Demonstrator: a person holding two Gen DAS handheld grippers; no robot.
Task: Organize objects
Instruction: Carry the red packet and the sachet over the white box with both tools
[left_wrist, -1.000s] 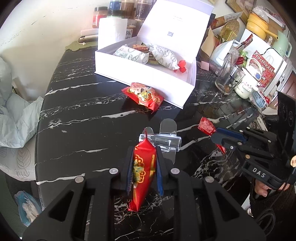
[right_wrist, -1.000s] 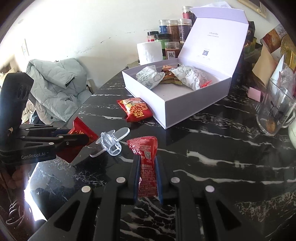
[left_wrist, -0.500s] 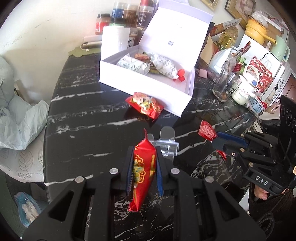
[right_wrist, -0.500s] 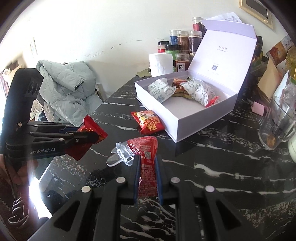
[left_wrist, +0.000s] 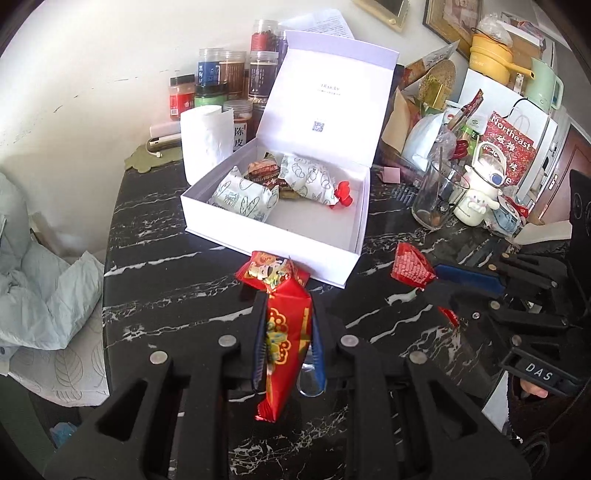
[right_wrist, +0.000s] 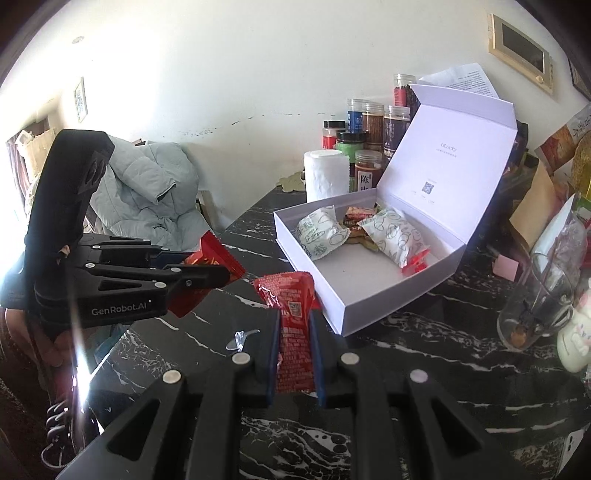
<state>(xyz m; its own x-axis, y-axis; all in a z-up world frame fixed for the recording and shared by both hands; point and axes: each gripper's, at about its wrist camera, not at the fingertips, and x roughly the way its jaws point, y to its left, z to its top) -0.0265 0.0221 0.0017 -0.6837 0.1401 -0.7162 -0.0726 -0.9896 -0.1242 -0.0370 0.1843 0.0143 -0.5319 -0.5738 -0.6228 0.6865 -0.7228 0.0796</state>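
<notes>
I have one red snack packet (left_wrist: 286, 332) pinched upright between the fingers (left_wrist: 260, 332) of my left gripper (left_wrist: 286, 343), held by its middle so both ends hang free and nothing drags on the black marble worktop (left_wrist: 166, 295). My right gripper (right_wrist: 293, 347) is likewise clamped on a second red packet (right_wrist: 293, 325), printed side toward the camera, its top flaring above the pads. Both are off the surface and pointed at the open white box (right_wrist: 388, 295), which I judge is where they belong: its lid (right_wrist: 454, 155) stands propped back, leaving the tray wide open from my side, and two pale patterned packets (right_wrist: 321, 232) with a few small sweets already lie toward its back, so the front of the tray is free. A third red packet (left_wrist: 271, 269) lies flat on the worktop, touching the box's front wall, and I expect it to need fetching afterwards. A small clear plastic piece (right_wrist: 242, 338) sits on the worktop just ahead of my right fingers; I cannot tell what it is. The drinking glass (right_wrist: 535, 306) stands to the right of the box, well apart from my path. Carrying two at once should save a trip, provided I keep the grippers from crossing over the tray.
</notes>
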